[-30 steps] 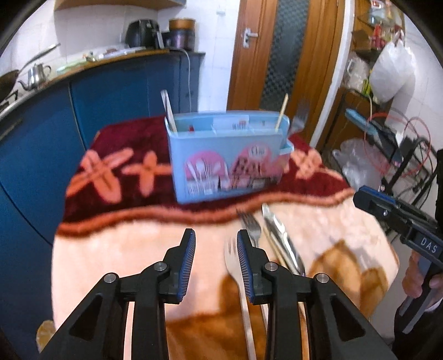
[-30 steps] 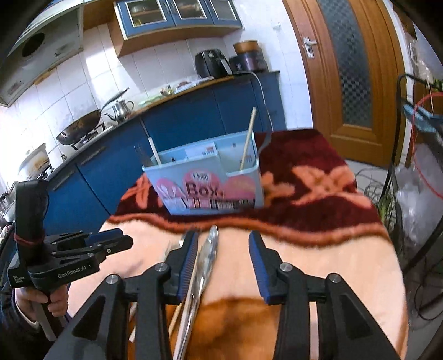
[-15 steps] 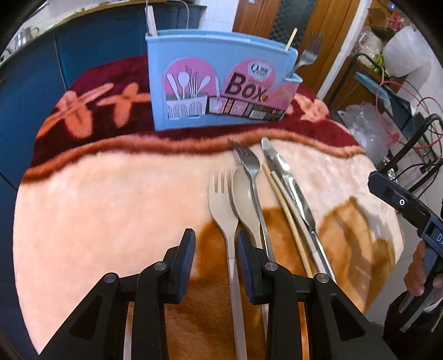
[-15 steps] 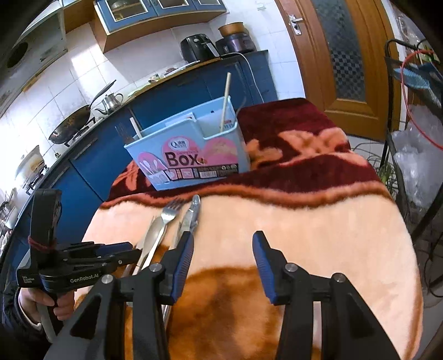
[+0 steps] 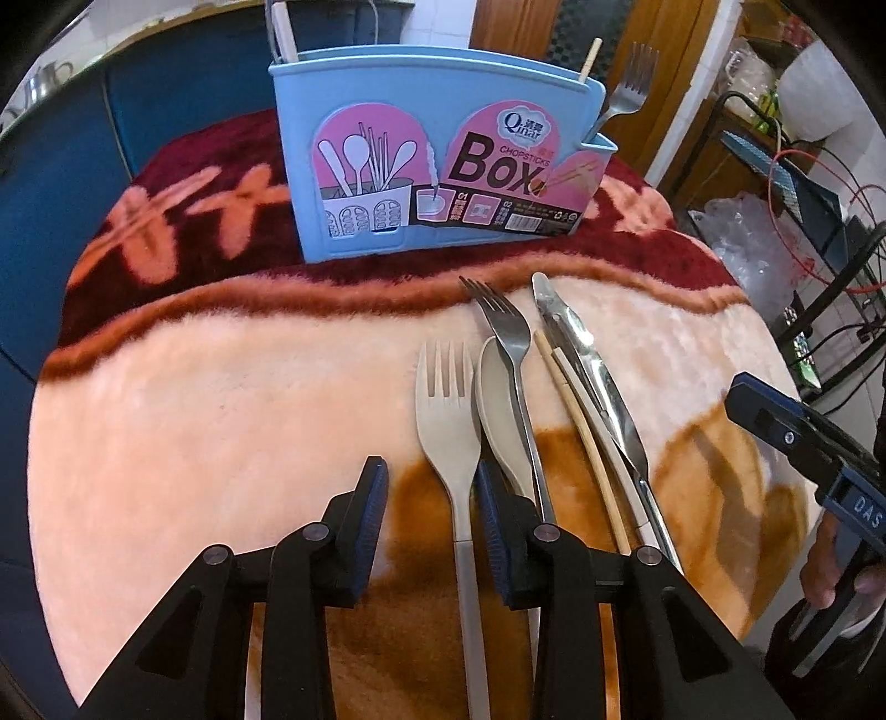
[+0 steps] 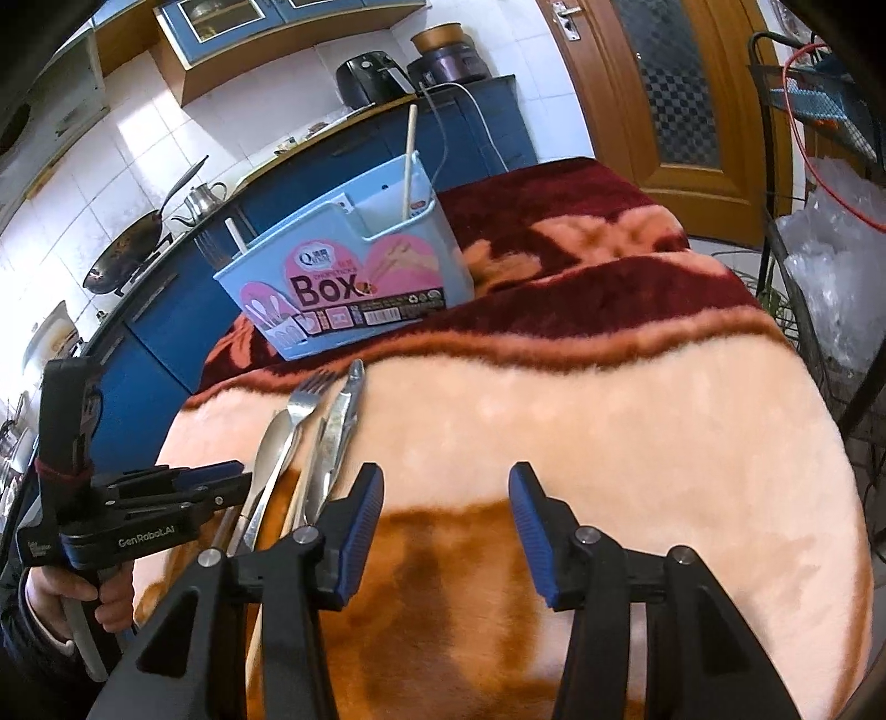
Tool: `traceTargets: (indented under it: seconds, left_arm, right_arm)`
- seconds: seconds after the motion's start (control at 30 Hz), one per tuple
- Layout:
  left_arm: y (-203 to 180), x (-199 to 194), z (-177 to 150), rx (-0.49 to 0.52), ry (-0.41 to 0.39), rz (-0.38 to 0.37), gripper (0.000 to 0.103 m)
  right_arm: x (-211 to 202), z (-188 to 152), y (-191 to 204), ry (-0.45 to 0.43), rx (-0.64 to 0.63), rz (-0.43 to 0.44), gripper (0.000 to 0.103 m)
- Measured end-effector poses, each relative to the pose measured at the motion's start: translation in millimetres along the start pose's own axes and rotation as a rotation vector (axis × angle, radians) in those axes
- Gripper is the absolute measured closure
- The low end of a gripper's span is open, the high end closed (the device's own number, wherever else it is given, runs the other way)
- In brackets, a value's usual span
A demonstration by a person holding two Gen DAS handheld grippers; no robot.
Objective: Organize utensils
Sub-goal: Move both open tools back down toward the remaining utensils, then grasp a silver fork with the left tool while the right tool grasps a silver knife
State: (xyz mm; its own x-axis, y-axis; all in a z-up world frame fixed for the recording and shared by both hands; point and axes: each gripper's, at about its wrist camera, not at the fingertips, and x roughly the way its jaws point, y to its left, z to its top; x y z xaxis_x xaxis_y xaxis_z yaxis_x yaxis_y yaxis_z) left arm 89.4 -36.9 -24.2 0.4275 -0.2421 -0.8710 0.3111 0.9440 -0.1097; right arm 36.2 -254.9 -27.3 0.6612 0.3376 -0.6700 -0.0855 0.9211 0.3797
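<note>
Partway through, by my reading. The blue utensil box point(image 5: 437, 160) stands upright at 12 o'clock on the blanket-covered worktop point(image 5: 194, 399) and already holds a metal fork point(image 5: 628, 83) at its right end, a wooden chopstick point(image 5: 590, 58) and a white stick point(image 5: 282, 33) at its left end.

Left to sort: a loose row lying flat at centre-right, well short of the box. From left: beige plastic fork point(image 5: 448, 421), beige spoon point(image 5: 498, 410), steel fork point(image 5: 506, 343), a chopstick pair point(image 5: 576, 421), and a steel knife or tongs point(image 5: 581, 360) — I cannot tell which.

All long axes run roughly 6 to 12, heads and tines toward the box, handles toward me; the rightmost pieces lean toward 11.

My left claw point(image 5: 429, 498) is partly open, gripping nothing; the beige fork's neck sits between the pads, just beside the right pad point(image 5: 493, 509). I judge this fork the next pick.

My right claw point(image 6: 446, 526) is wide open, empty, over bare blanket at 3 o'clock of the row.
</note>
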Motion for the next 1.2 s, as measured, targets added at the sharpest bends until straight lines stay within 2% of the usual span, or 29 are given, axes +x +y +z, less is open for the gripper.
traceTargets:
  seconds: [0.03,0.1,0.13,0.43,0.7,0.77,0.93,1.2]
  left_arm:
    - [-0.7,-0.4,-1.3,0.005,-0.009,0.008,0.072]
    - [1.8,-1.7,-2.8,0.002,-0.026,0.018,0.084]
    - [4.4,-2.3,-3.7,-0.007,-0.036,0.016,0.087]
    - [24.5,-18.1,-23.1,-0.097,-0.167,-0.055,0.089]
    - [44.7,-42.5,-27.3,-0.143,-0.300,-0.103,0.089]
    - [49.3,-46.5,-27.3,-0.149,-0.326,-0.110,0.089]
    - [57.7,-56.3,-27.4,-0.167,-0.390,-0.147,0.089]
    - [59.7,-65.0,-23.5,-0.159,-0.454,-0.183,0.089]
  right_arm:
    - [0.1,-0.2,0.2,0.003,0.002,-0.003,0.052]
    - [-0.2,-0.6,1.1,0.009,0.003,-0.006,0.051]
    - [-0.1,-0.7,2.0,0.011,0.002,-0.008,0.051]
    - [4.4,2.3,18.2,0.050,-0.029,-0.045,0.051]
    - [22.8,9.6,40.3,0.106,-0.065,-0.055,0.051]
    - [29.0,10.7,45.8,0.120,-0.077,-0.051,0.054]
    - [44.9,16.3,59.6,0.162,-0.123,-0.050,0.072]
    - [68.5,25.7,64.4,0.229,-0.131,-0.025,0.083]
